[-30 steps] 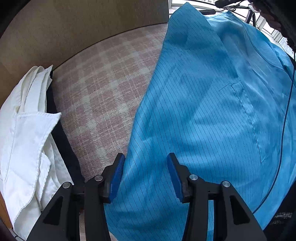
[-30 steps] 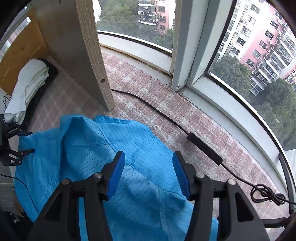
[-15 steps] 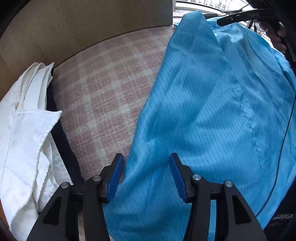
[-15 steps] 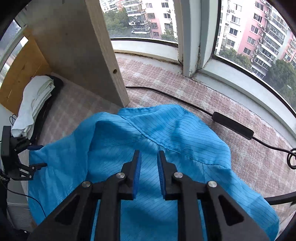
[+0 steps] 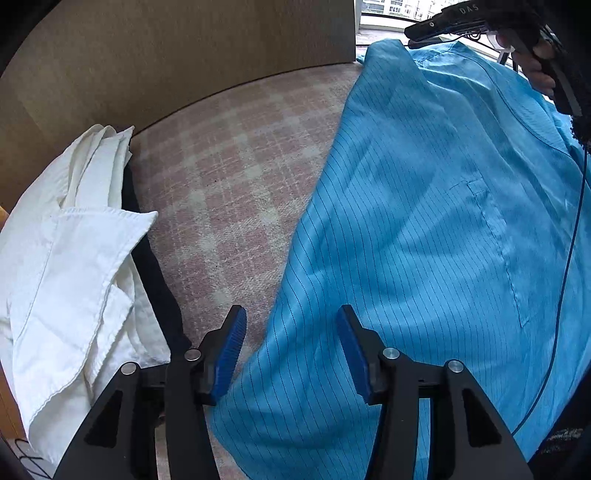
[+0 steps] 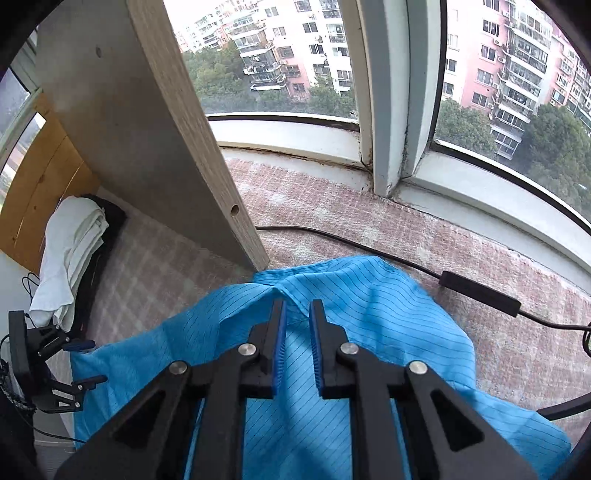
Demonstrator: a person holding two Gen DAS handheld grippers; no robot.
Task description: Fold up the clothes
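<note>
A blue pinstriped garment (image 5: pixel 424 229) lies spread on the pink checked cloth surface (image 5: pixel 229 177); it also shows in the right wrist view (image 6: pixel 369 306). My left gripper (image 5: pixel 290 332) is open, its jaws straddling the garment's left edge near the hem. My right gripper (image 6: pixel 295 321) is nearly closed, with a narrow gap between the pads, over the garment's collar end; whether cloth is pinched between them is not visible. The right gripper also shows at the top right of the left wrist view (image 5: pixel 480 22), and the left gripper at the left of the right wrist view (image 6: pixel 74 362).
A stack of folded white clothes (image 5: pixel 66 266) on a dark item lies at the left. A wooden divider panel (image 6: pixel 155 140) stands upright on the surface. A black cable with an adapter (image 6: pixel 480 291) runs past the garment's far side, under the window sill (image 6: pixel 480 206).
My right gripper has closed from wide open to a narrow gap and moved along the garment to the collar end. The left gripper has stayed open and barely moved.
</note>
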